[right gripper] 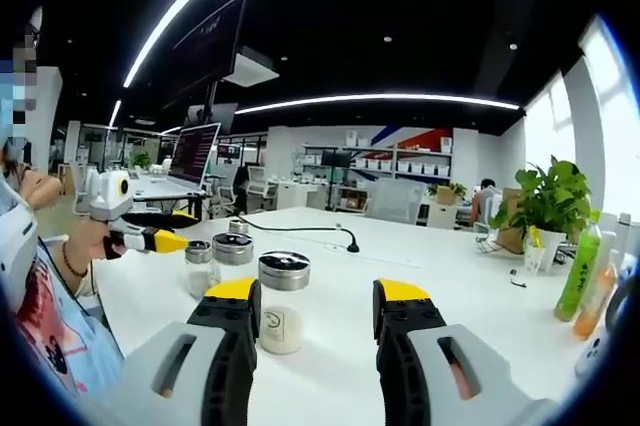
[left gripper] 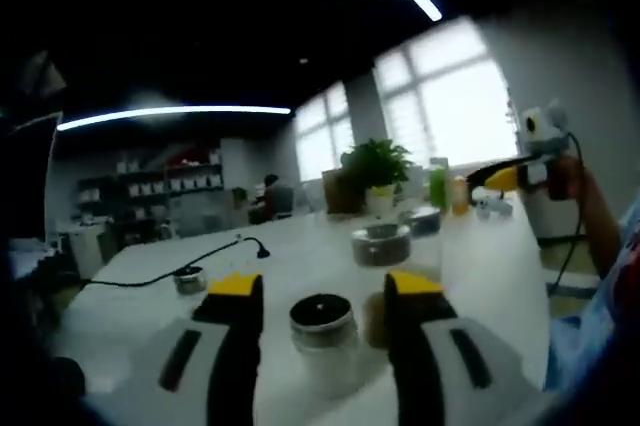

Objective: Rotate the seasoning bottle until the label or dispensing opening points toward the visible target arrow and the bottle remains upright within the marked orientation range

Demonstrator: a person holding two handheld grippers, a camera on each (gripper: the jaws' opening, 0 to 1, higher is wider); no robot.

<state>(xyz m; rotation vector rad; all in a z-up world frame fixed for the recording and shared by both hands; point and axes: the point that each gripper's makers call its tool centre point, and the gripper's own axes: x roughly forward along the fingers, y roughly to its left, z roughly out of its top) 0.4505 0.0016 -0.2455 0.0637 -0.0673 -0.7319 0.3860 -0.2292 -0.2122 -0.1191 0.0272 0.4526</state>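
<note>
Risk is tipping: left gripper [left gripper: 323, 296] stands wide around the clear glass seasoning bottle with dark metal lid [left gripper: 322, 324], not gripping. Right gripper [right gripper: 315, 308], also wide, holds nothing near the small white jar [right gripper: 281, 329].

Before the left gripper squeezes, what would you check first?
1. Seasoning bottle standing upright: ok.
2. Bottle sits between the left gripper jaws: ok.
3. Left jaws open wide enough to clear the bottle's dark cap: ok.
4. Right gripper open and away from that bottle: ok.
5. Which way the label or opening faces, and where the target arrow is: cannot tell.
</note>
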